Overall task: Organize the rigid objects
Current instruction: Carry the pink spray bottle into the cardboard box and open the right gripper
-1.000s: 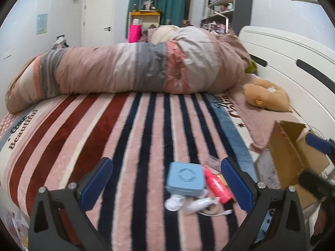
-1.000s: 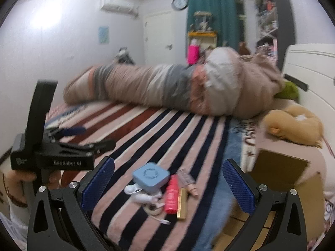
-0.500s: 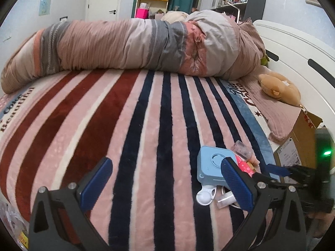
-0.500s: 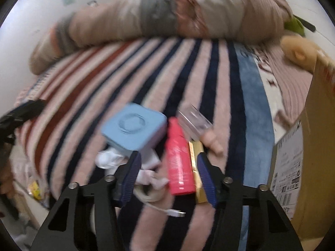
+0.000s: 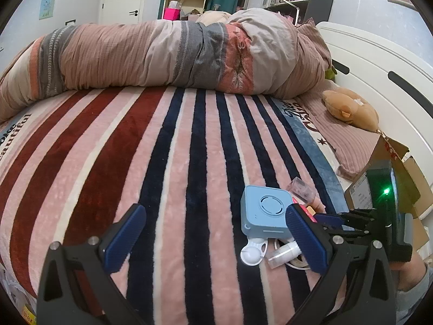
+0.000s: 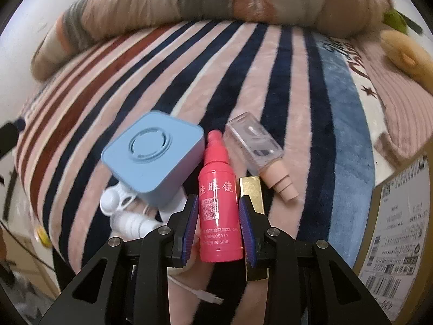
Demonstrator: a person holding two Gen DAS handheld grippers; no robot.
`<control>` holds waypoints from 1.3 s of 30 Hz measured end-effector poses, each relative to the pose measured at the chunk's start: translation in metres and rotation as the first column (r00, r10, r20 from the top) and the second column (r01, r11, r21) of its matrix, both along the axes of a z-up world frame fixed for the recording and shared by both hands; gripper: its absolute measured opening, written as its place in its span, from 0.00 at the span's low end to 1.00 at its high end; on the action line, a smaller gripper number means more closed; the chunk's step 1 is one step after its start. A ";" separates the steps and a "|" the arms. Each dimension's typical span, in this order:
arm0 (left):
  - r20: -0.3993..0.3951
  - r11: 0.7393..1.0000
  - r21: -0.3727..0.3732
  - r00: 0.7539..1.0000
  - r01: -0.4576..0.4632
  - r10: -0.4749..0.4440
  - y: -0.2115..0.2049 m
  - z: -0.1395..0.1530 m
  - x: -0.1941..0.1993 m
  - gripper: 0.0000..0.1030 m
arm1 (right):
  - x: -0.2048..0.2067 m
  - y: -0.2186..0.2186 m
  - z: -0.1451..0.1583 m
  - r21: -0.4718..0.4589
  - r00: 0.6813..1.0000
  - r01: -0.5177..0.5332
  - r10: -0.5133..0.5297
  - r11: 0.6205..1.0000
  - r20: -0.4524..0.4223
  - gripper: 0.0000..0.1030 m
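A pink spray bottle (image 6: 216,162) lies on the striped blanket between the pads of my right gripper (image 6: 217,201). Its jaws are closing and the pads touch the bottle's sides. Left of the bottle lies a light blue square box (image 6: 153,157). To its right are a gold stick (image 6: 250,187) and a clear bottle with a beige cap (image 6: 254,143). My left gripper (image 5: 213,216) stands wide open over the blanket, nothing between its fingers. The blue box (image 5: 266,211) sits just past its right finger.
White scoops (image 6: 119,203) and a white cable (image 6: 194,292) lie under and in front of the blue box. An open cardboard box (image 6: 400,230) stands at the right. A rolled duvet (image 5: 162,54) crosses the bed's far side, with a plush toy (image 5: 349,108) by the headboard.
My right gripper dropped toward the pile, tipped down, and its jaws narrowed from wide open onto the pink bottle. My left gripper sank lower first, then held still.
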State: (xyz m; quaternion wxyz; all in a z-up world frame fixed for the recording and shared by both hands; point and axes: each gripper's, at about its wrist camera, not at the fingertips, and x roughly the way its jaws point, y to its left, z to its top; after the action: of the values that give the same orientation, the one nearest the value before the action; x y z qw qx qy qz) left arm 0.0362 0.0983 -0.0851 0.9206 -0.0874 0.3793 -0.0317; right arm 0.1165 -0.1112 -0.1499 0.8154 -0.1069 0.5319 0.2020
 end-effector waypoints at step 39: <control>0.148 0.735 -0.165 0.753 0.658 -0.641 -0.198 0.125 0.027 0.30 | -0.106 -0.123 0.166 0.376 0.852 -0.074 -0.137 0.923 0.505 0.26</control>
State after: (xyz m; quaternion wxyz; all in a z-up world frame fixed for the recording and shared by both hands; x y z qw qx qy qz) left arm 0.0635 -0.0999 0.0400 0.8517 -0.0434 0.3430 -0.3937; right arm 0.0105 -0.2344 0.0159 0.9370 0.0123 0.2423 0.2513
